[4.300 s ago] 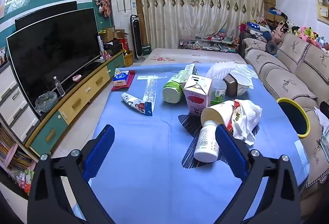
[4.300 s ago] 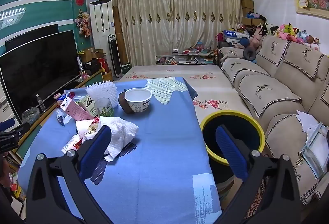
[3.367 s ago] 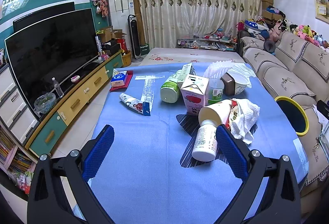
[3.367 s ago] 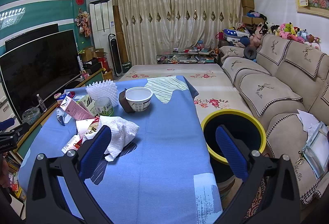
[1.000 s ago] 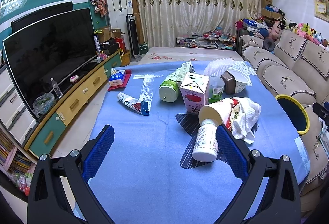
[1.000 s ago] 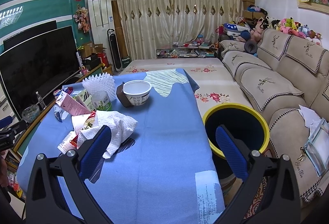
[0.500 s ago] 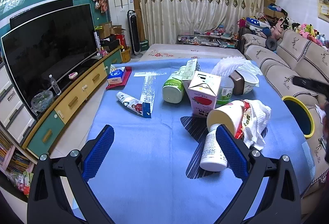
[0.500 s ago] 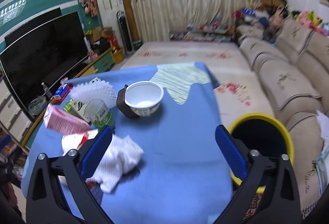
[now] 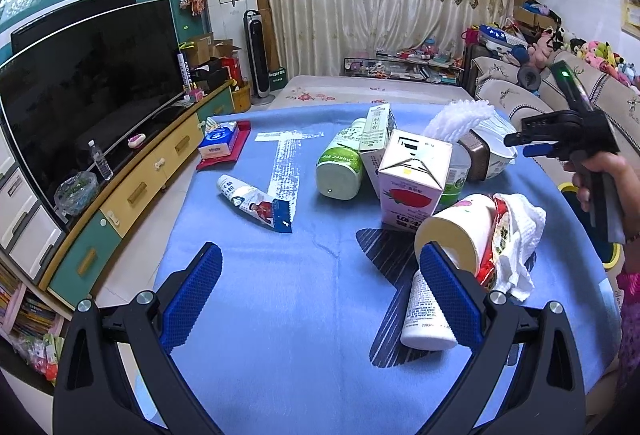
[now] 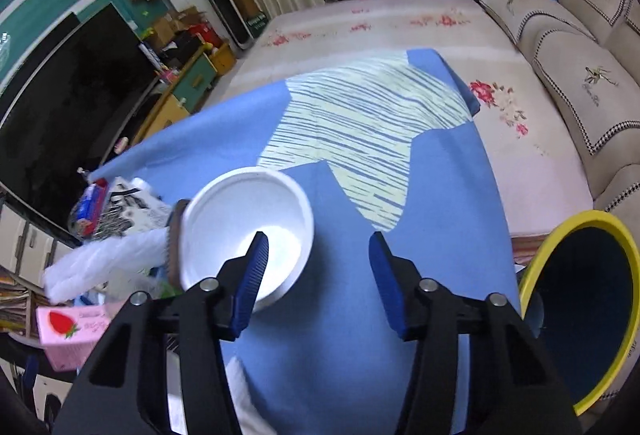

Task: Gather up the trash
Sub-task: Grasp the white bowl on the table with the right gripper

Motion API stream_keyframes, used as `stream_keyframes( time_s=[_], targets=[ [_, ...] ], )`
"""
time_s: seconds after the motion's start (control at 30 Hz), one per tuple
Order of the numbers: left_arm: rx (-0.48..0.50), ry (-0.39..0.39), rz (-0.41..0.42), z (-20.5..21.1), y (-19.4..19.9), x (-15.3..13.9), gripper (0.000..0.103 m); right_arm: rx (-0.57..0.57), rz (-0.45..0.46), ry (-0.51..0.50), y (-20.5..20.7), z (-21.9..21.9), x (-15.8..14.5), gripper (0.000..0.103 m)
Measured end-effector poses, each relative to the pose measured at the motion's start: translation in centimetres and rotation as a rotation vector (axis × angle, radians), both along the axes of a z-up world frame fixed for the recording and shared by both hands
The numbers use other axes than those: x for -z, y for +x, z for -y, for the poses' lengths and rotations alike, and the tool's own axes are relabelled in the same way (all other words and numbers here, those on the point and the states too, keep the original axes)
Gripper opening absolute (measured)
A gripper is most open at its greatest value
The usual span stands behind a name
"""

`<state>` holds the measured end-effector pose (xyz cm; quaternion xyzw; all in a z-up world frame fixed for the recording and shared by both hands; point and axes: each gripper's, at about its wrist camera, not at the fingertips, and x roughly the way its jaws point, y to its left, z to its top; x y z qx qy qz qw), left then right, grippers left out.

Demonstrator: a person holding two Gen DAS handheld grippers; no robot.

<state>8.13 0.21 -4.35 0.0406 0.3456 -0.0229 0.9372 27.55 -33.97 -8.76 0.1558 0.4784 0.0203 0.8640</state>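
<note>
Right wrist view showed my right tongs (image 10: 318,255) closing, the left pad inside the white bowl (image 10: 244,231) on the table (image 10: 440,219), nothing pinched yet; I judged the bowl's near rim needed to sit between the pads. The bowl looked empty, as did the yellow-rimmed bin (image 10: 580,299) beside the table. My left tongs (image 9: 320,291) hung open, gripping nothing.

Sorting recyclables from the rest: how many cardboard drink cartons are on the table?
2. A pink strawberry carton stands mid-table, and a white-green carton leans just behind it beside the green-labelled bottle. The pile may hide more.
</note>
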Motion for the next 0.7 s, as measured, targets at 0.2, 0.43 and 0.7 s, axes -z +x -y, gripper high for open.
stream_keyframes(
  time_s=[0.2, 0.43, 0.7],
  targets=[
    [0.023, -0.007, -0.020, 1.0, 1.1, 0.8, 0.098, -0.022, -0.044, 0.015, 1.6, -0.7, 1.6, 0.026],
    [0.041, -0.013, -0.021, 1.7, 1.3, 1.0, 0.098, 0.003, -0.006, 0.014, 1.2, -0.4, 1.1, 0.006],
    [0.058, -0.021, -0.023, 1.9, 0.7, 1.1, 0.098, 0.063, 0.071, 0.015, -0.5, 1.6, -1.1, 0.006]
  ],
)
